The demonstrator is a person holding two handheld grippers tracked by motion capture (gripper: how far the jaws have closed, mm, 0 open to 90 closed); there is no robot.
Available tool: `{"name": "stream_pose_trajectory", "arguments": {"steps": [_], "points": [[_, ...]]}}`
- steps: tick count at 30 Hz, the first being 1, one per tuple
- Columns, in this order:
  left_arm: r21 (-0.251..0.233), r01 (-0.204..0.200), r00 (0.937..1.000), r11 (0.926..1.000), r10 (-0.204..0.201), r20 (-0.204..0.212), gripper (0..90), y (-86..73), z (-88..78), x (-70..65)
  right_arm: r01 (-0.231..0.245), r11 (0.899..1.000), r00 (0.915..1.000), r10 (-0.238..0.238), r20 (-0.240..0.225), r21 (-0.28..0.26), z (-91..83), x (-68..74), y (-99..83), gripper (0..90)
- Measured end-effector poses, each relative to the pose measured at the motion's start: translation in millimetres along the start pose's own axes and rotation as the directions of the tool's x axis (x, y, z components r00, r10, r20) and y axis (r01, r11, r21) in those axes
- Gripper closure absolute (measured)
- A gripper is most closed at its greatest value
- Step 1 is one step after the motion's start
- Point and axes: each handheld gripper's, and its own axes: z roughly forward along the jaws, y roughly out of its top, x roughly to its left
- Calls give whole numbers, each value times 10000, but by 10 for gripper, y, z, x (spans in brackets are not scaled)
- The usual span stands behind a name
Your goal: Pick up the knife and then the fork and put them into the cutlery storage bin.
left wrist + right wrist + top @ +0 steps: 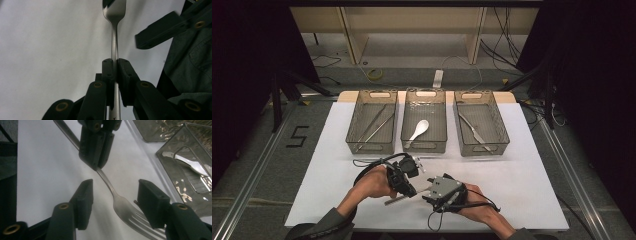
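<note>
Left basket [353,131]: tongs [373,125] inside
Middle basket [408,142]: white spoon [417,131] inside
Right basket [500,135]: knife [473,132] inside
Fork [117,202]: above the white table [522,185], near its front edge; handle clamped in the left gripper [115,62]; tines between the jaws of the right gripper [113,202]
Right gripper: jaws apart, pads clear of the fork on both sides

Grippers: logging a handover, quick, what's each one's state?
Left gripper: shut on the fork.
Right gripper: open, jaws either side of the fork.
</note>
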Motion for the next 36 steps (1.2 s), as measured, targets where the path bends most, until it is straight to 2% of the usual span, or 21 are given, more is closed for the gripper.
{"name": "stream_pose_trajectory", "arguments": {"steps": [5,7,9,10,12,16,17,18,22,23,26,29,31,32,36], "points": [[56,-413,9991,9991,413,5,832,69,-55,-77,471,9985,9988,-474,74,289,43,37,10,551],[82,-469,9989,9989,469,-8,833,80,-71,-91,601,9977,9980,-606,173,311,48,51,11,593],[121,-458,9990,9989,458,-6,832,84,-80,-96,768,9965,9970,-769,1,336,48,54,10,644],[120,-455,9990,9989,455,-4,833,85,-78,-103,845,9960,9963,-849,150,285,53,62,8,674],[152,-519,9986,9985,518,66,832,91,-74,-112,972,9947,9951,-977,127,349,47,66,9,721],[303,-563,9983,9980,560,130,832,95,-53,-110,1290,9908,9916,-1292,24,419,63,78,2,765],[333,-569,9983,9978,566,105,833,93,-48,-113,1676,9846,9859,-1676,-36,498,66,65,-3,777],[332,-577,9983,9978,574,78,832,93,-43,-116,1866,9811,9824,-1867,-17,518,75,74,-4,793],[252,-613,9981,9978,612,58,833,90,-69,-117,2275,9726,9737,-2263,-278,490,113,123,-9,875],[208,-633,9980,9978,632,78,860,89,-78,-118,2370,9703,9714,-2362,-232,475,113,129,-10,870],[159,-731,9973,9972,729,79,859,90,-77,-130,2478,9681,9681,-2461,-476,360,99,117,-13,875],[73,-747,9972,9972,747,85,849,91,-65,-123,2419,9695,9699,-2405,-377,387,92,111,-23,882],[69,-748,9972,9972,747,101,840,91,-74,-124,2324,9719,9718,-2304,-512,386,83,103,-26,885],[-25,-704,9975,9975,704,87,832,89,-83,-121,2408,9698,9695,-2384,-568,393,77,94,-25,886],[-599,-336,9990,9976,317,-322,747,58,-155,-81,2339,9697,9718,-2310,-466,707,86,56,-73,887]]}}
